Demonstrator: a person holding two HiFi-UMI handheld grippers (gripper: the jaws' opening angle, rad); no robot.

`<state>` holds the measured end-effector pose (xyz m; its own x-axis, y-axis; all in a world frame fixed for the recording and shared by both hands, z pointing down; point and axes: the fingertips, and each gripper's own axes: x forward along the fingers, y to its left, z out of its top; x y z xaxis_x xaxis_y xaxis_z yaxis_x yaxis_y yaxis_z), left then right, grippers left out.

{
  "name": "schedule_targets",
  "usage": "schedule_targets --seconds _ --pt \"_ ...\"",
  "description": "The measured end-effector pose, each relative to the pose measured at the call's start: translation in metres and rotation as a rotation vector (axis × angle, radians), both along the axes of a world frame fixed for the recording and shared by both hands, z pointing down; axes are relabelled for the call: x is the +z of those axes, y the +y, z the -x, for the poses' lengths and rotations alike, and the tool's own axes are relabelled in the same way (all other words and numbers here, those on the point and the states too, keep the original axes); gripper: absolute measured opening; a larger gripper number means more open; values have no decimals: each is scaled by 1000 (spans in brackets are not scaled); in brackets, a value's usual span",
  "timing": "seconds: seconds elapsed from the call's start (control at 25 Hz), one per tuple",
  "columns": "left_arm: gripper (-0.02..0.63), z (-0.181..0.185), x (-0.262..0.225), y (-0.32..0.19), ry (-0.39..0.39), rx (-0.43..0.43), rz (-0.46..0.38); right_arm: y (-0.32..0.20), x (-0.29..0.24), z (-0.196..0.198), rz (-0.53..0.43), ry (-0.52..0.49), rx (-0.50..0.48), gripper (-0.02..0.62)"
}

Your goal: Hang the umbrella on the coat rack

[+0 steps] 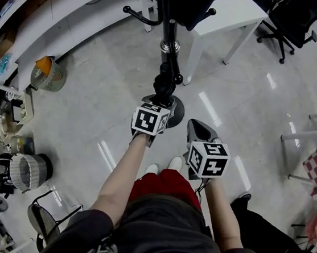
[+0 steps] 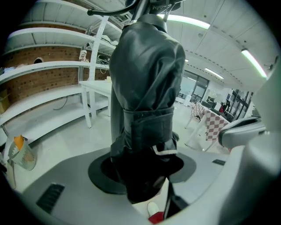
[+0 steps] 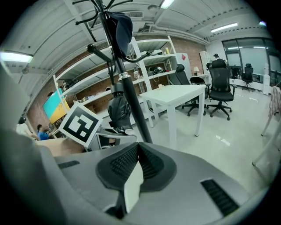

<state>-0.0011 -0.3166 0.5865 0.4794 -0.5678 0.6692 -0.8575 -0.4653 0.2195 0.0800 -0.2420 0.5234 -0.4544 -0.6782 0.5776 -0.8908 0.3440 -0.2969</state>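
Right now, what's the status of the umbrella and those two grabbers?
Left gripper open around umbrella, hung on coat rack. Right gripper shut, empty. Nothing blocking.

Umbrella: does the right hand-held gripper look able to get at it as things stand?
Probably yes. The umbrella hangs ahead of the right hand-held gripper, beside the coat rack pole, nothing between. But its jaws are shut, and the left hand-held gripper straddles the lower end.

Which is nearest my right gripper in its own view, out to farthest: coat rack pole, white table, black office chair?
1. coat rack pole, just ahead, left of centre.
2. white table, behind it, centre.
3. black office chair, right, beyond the table.
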Motion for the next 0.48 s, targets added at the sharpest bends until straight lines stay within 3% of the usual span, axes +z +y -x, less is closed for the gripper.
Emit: schedule_targets --seconds 0.48 --pt "241 -1 6 -6 36 -28 14 -15 21 22 23 7 -22 18"
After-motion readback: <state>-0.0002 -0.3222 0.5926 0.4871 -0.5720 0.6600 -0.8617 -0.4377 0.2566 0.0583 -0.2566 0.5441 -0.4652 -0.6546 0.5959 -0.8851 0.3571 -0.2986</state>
